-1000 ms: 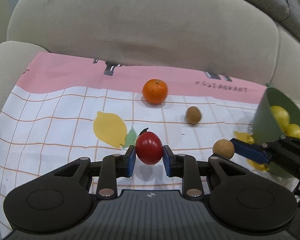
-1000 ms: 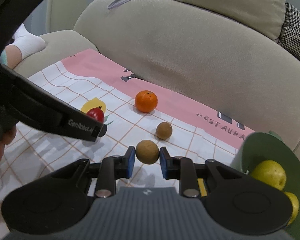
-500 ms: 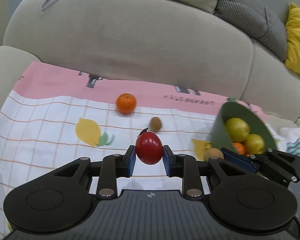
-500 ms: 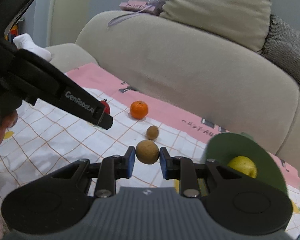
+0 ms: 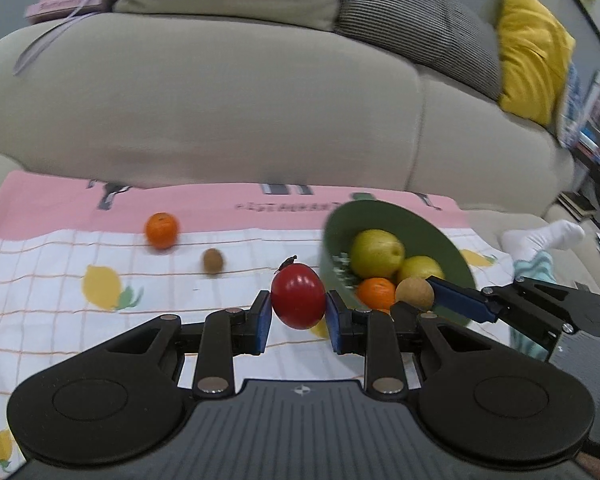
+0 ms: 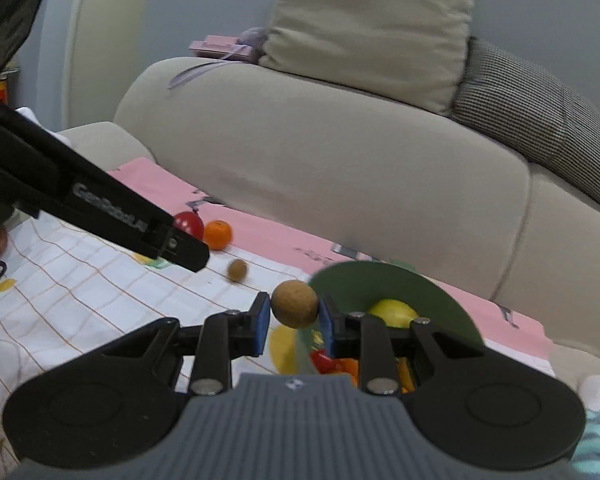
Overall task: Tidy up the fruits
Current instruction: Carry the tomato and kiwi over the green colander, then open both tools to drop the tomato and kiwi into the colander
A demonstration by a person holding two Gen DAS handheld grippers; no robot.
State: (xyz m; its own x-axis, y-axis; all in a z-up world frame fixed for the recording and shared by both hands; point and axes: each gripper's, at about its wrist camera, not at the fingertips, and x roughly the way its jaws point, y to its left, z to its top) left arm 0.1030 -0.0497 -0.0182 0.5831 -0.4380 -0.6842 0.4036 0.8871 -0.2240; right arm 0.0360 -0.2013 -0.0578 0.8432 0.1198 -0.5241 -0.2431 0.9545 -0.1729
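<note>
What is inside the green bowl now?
The green bowl holds two yellow-green fruits, an orange fruit and something red. The grippers cover its lower part.

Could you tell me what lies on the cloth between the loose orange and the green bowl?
In the left wrist view, a small brown kiwi-like fruit lies on the cloth between the orange and the bowl; nothing else does.

Light is even, soft, indoor; no hard glare. Both views show strong fisheye bending: sofa back (image 5: 220, 120) bows, corners go dark. Motion blur smears the printed cloth (image 5: 60, 272), its lettering unreadable, and the loose orange (image 5: 162, 230) and small brown fruit (image 5: 213, 261) on it. Near parts stay sharp: red fruit (image 5: 298, 296) carries small highlights. In the right wrist view the green bowl (image 6: 380, 284) rim is blurred; faint shadows lie on the cloth near its front edge.
</note>
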